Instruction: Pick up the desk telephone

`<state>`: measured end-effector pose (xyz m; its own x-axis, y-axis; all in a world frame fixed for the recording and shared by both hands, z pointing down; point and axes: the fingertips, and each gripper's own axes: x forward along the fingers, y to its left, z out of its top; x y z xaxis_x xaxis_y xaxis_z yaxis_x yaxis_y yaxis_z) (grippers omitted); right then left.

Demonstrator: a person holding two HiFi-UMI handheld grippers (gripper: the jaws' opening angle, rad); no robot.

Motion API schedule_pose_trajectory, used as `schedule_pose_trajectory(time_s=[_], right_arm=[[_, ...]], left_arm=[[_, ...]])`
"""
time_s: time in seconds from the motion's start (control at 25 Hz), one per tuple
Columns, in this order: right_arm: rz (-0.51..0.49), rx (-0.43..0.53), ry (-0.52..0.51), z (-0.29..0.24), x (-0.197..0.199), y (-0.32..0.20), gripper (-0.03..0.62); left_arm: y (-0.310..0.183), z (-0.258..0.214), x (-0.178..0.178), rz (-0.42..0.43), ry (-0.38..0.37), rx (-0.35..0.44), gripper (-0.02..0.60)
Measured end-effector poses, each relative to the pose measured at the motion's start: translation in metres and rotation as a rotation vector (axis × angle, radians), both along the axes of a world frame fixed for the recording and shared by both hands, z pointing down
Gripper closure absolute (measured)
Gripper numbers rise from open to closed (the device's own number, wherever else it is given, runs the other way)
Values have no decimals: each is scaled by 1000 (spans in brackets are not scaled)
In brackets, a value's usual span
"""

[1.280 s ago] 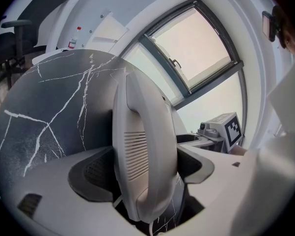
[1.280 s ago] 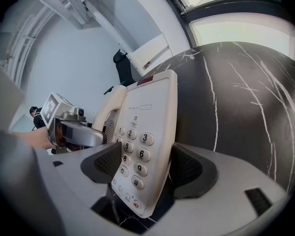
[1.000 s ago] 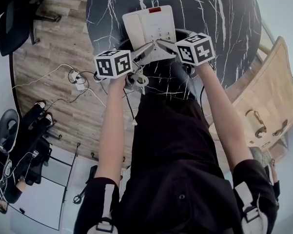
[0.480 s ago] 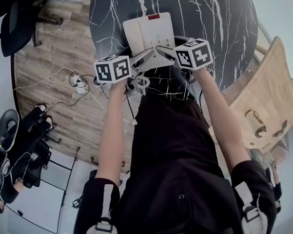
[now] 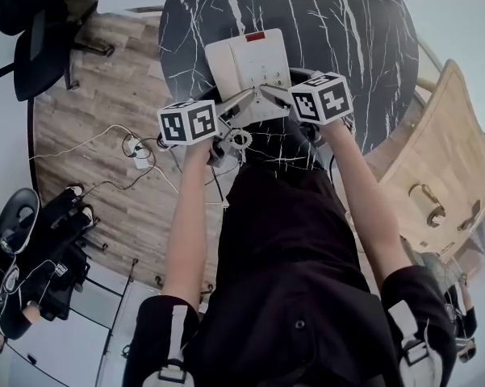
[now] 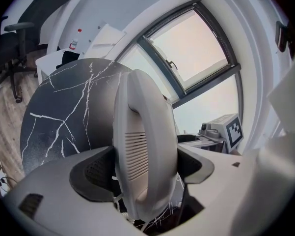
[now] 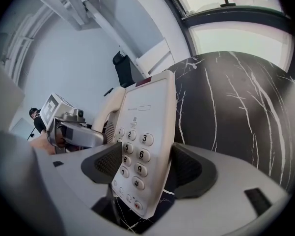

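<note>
A white desk telephone (image 5: 246, 59) lies over the black marble round table (image 5: 347, 31), its near end between both grippers. My left gripper (image 5: 244, 101) is shut on the handset (image 6: 145, 146), which stands upright between the dark pads (image 6: 95, 173). My right gripper (image 5: 268, 93) is shut on the keypad side of the telephone's body (image 7: 145, 132), which tilts up off the tabletop (image 7: 235, 107). The left gripper (image 7: 71, 132) shows beyond the phone in the right gripper view, and the right gripper's marker cube (image 6: 233, 132) shows in the left gripper view.
A light wooden chair (image 5: 444, 160) stands to the right of the table. Cables and a power strip (image 5: 137, 147) lie on the wood floor at left, with office chairs (image 5: 32, 47) further left. Large windows (image 6: 196, 48) rise behind the table.
Both grippers keep their hold on the telephone. Phone and grippers together sit slightly lower in the head view than a second ago.
</note>
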<state>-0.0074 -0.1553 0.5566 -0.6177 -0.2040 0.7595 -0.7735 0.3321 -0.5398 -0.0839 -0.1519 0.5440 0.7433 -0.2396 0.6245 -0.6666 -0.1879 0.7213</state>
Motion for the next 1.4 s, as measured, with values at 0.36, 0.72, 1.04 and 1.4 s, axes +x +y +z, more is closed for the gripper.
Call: schedule_pose_trajectory(time_s=[0.36, 0.72, 1.04, 1.4], right_arm=[[70, 33, -11, -28, 5, 7, 253], [130, 72, -1, -50, 21, 7, 253], [164, 101, -14, -68, 29, 6, 253], [206, 127, -31, -85, 36, 3, 253]], left_arm=[[2, -30, 7, 65, -3, 43, 196], [0, -52, 22, 115, 3, 80, 196], [-3, -72, 31, 148, -5, 111, 196], [-10, -92, 38, 166, -19, 155, 196]])
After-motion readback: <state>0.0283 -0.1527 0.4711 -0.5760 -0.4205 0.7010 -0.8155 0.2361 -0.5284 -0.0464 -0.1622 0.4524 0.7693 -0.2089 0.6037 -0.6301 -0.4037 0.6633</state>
